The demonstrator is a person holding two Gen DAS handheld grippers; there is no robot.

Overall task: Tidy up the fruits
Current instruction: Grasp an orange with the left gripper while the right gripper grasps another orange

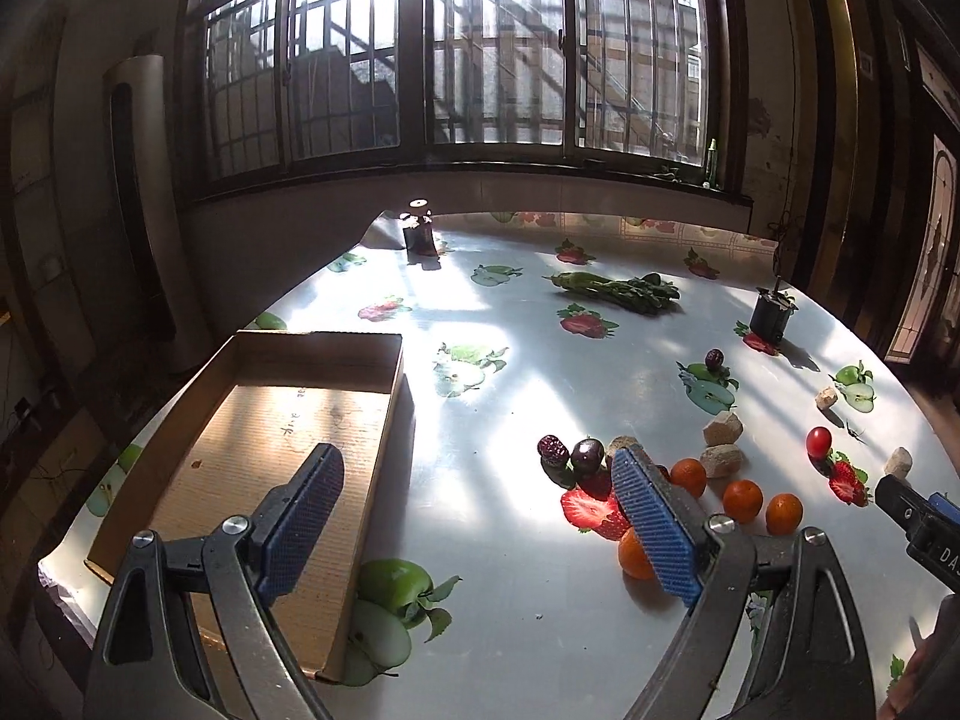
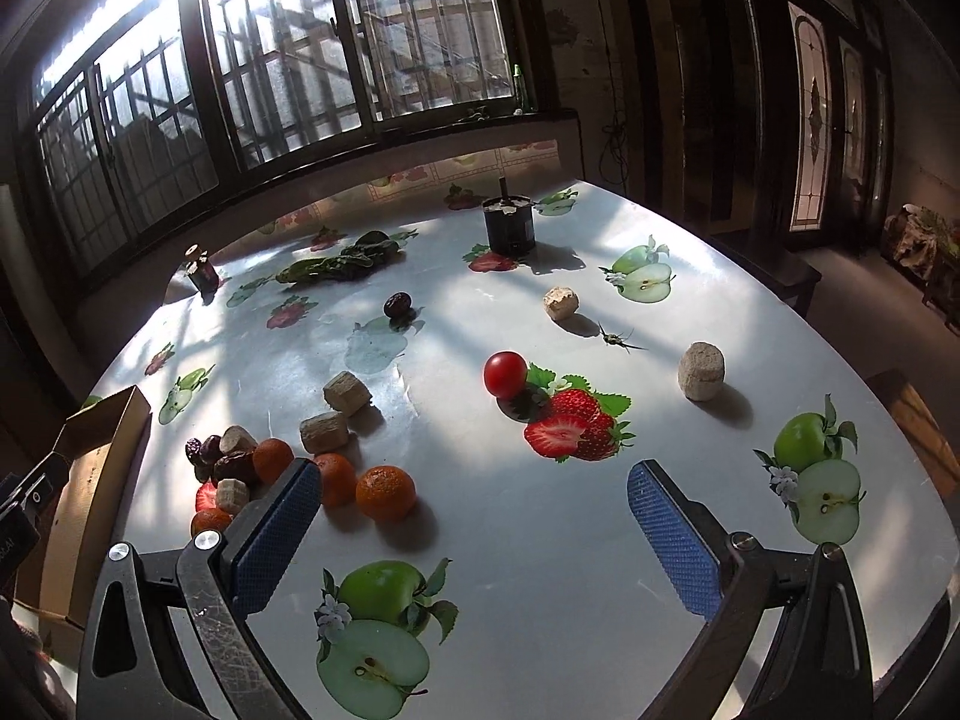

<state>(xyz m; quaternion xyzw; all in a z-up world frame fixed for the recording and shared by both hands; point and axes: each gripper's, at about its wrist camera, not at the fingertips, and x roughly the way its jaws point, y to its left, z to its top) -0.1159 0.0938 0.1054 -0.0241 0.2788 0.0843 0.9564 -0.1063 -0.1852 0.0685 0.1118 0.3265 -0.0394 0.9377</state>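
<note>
Sunlight from a barred window (image 1: pixel 498 48) falls across a round worktop (image 1: pixel 540 600) covered in a glossy cloth printed with apples and strawberries. On the left side lies a shallow cardboard box (image 1: pixel 258 438), open on top and holding nothing that can be seen. To its right is a cluster of fruit: four small oranges (image 2: pixel 386 492), dark dates (image 2: pixel 237 468), a dark cherry (image 1: pixel 587 454) and a real strawberry slice (image 2: pixel 206 497), with several pale cork-like blocks (image 2: pixel 324 431) mixed in and just beside them. A red cherry tomato (image 2: pixel 505 374) sits apart, touching the edge of a printed strawberry. One more date (image 2: pixel 397 304) lies alone toward the middle, and two further pale blocks stand well apart on the right half. At the far side are a bunch of leafy greens (image 1: pixel 618 291), a dark cylindrical pot (image 2: pixel 509 227) and a small dark bottle (image 1: pixel 420 231).

The left gripper (image 1: pixel 477 531) hangs above the worktop between box and fruit, its blue-padded fingers (image 1: pixel 654 531) spread wide and holding nothing; the right-hand finger overlaps the nearest orange in the view, and contact cannot be told. The right gripper (image 2: pixel 474 537) hovers over bare cloth near the front edge, fingers likewise wide apart and empty, the oranges just beside its left finger.
</note>
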